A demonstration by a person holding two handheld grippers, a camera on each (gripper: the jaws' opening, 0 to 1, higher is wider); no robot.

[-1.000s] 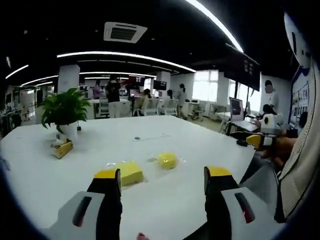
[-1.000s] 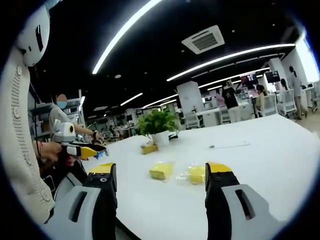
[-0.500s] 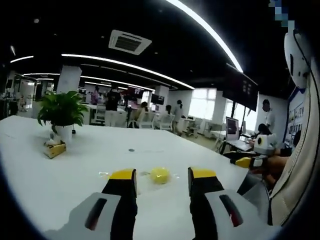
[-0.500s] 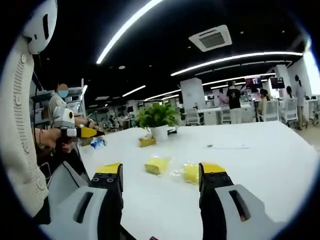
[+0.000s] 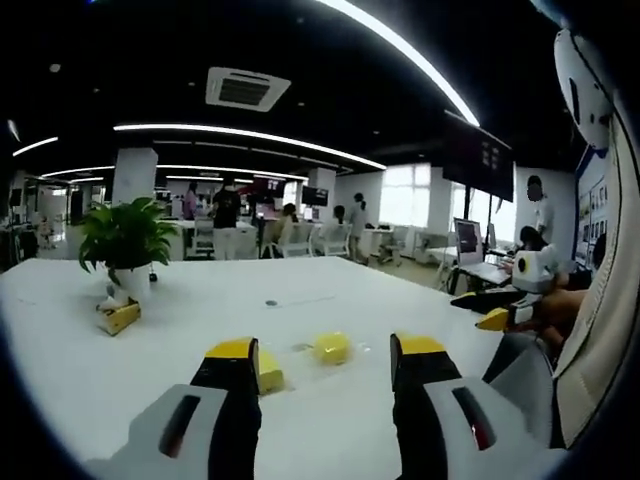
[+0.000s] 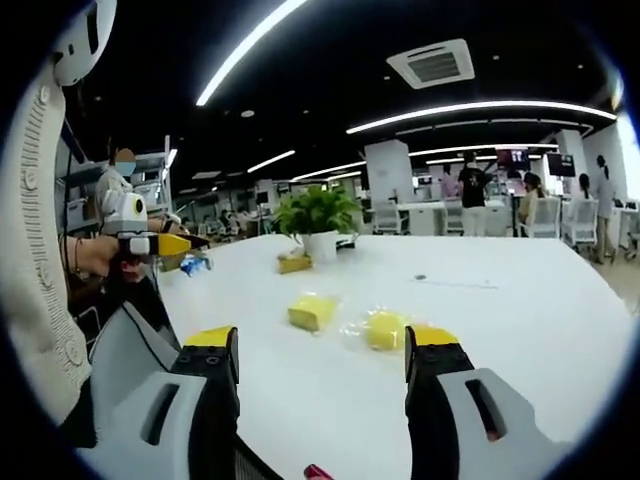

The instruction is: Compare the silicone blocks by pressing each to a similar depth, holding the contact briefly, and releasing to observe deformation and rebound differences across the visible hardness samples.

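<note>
Two yellow silicone blocks [image 6: 313, 311] [image 6: 386, 329] on white table [image 6: 520, 310], well ahead at twelve o'clock of right gripper [image 6: 322, 352] and left gripper [image 5: 322, 360], both wide and empty.

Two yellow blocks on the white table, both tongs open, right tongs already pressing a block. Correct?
Not pressing. In the right gripper view the right tongs hang open short of both blocks, touching neither. The rest holds: two yellow blocks on the white table, left tongs open too.

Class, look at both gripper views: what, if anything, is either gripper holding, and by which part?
Nothing is held. The left gripper and right gripper are both open above the table, short of the two yellow blocks.
</note>
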